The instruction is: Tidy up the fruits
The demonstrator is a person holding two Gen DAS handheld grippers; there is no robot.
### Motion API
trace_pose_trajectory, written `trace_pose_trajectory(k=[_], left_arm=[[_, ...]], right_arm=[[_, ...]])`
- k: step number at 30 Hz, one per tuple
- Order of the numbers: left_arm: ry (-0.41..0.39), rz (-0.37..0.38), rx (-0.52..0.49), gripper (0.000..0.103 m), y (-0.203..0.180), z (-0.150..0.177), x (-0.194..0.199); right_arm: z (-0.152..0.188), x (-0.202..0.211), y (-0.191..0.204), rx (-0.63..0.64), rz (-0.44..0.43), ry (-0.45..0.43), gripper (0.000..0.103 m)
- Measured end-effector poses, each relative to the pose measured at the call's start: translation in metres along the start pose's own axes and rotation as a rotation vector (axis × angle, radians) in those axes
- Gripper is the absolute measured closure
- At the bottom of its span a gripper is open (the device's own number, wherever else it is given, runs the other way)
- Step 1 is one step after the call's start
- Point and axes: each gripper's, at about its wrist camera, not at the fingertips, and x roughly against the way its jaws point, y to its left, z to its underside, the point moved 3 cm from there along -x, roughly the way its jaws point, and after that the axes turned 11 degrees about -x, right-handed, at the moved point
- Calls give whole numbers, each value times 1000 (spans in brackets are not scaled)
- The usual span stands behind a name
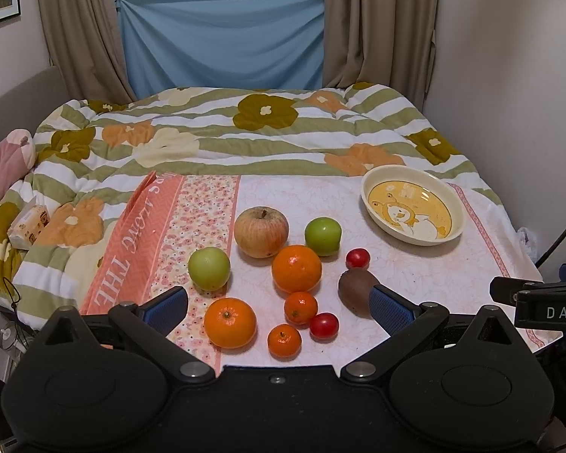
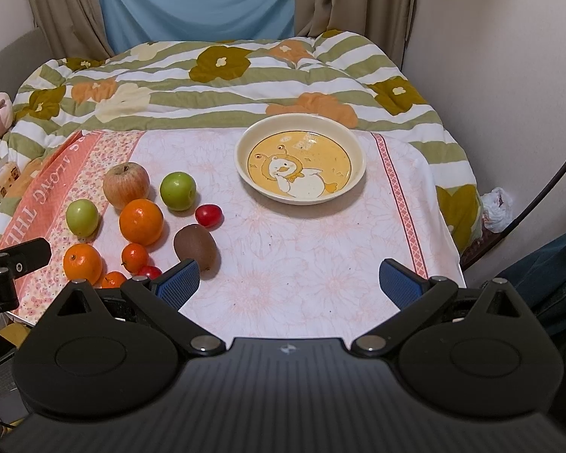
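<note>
Nothing was yet sorted: the left gripper (image 1: 278, 307) and right gripper (image 2: 289, 280) both hung empty, jaws spread. The round loose fruits (image 1: 296, 268) clustered mid-frame; the cream cartoon-printed dish (image 2: 245, 166), upper centre, sat empty. Next probably came closing on one fruit.

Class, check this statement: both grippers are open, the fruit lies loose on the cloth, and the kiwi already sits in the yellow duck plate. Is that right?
Not quite. The plate is empty; the kiwi lies on the cloth with the other fruit, apart from the plate, as the right wrist view shows. The rest stands: the left gripper and the right gripper are both open and hold nothing.
</note>
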Motion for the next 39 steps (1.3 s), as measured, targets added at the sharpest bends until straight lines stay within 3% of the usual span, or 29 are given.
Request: trace_pose_trajectory(k=[33,39], left_arm=[[-11,-4,-3,0,-2,-1,10],[-19,-9,2,0,-4,-3,16]], right_arm=[[1,2,-3,-2,-5,-4,0],[-10,17,-2,4,-22,-10,0]])
